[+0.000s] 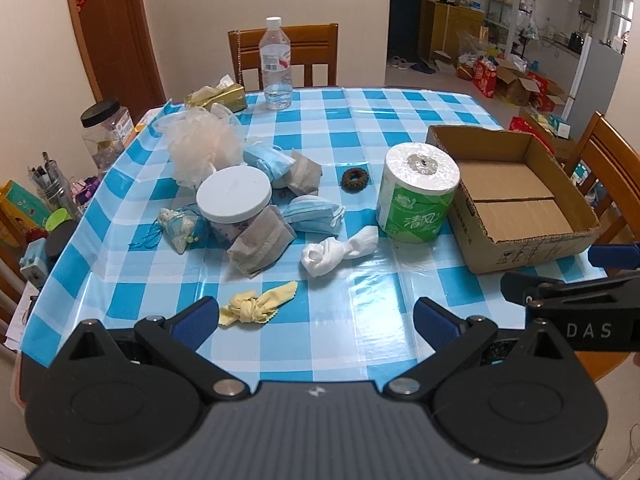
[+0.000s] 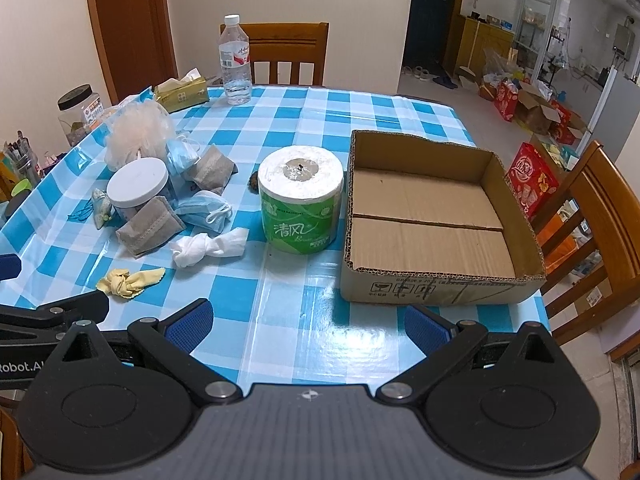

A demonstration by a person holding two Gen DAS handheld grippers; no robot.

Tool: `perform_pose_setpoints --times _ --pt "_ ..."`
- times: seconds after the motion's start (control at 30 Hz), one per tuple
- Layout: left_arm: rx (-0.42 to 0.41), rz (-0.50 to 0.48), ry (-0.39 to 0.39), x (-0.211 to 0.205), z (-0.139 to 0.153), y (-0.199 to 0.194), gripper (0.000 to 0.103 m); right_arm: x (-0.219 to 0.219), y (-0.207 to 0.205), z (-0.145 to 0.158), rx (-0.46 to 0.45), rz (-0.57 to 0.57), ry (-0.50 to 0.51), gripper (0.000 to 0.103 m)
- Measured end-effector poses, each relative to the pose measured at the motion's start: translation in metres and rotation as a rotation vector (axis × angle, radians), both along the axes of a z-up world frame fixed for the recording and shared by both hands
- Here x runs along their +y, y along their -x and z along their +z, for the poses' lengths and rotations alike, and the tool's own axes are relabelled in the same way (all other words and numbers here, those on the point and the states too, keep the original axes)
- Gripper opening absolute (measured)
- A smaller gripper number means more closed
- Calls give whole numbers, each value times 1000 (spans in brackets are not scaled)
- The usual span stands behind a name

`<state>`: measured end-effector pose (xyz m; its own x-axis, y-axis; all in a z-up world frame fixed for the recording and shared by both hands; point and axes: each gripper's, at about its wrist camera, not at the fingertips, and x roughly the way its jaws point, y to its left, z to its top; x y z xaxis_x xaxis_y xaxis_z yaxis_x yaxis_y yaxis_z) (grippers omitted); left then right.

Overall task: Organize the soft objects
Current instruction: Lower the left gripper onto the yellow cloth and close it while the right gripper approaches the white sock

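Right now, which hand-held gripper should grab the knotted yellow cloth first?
Left. The left hand-held gripper is open with the yellow cloth just ahead, beside its left finger. The right hand-held gripper, also open, faces bare tablecloth nearer the cardboard box.

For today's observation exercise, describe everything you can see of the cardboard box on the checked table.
The cardboard box is a shallow, open-topped tray of brown corrugated board, its top edges roughly cut so the fluting shows. Its floor is two flaps meeting at a seam across the middle, and nothing lies inside. Printed handling symbols and dark pen marks cross its near wall. It sits flat at the right side of the table, its near right corner at the table's edge, close beside the toilet roll; whether they touch is unclear.
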<state>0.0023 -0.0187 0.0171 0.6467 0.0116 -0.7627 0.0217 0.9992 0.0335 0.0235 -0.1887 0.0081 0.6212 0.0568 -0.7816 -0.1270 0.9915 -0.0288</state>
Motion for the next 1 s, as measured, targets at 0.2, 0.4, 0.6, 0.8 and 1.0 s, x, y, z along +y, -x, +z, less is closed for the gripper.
perform_pose_setpoints --times 0.2,0.4,0.6,0.8,1.0 --pt "-4 -23 13 4 -7 -5 102 1 -2 -3 -8 -8 6 103" --pt "-23 -67 24 9 -16 -10 102 5 -5 -10 -27 8 14 103" --pt "-35 -123 19 18 -33 -15 102 16 -8 -28 -31 45 10 103" --pt "-15 -165 50 35 -52 -21 102 30 -12 -47 -33 89 -4 103" --pt "-12 -215 33 48 -70 -30 102 43 -22 -64 -15 112 10 103"
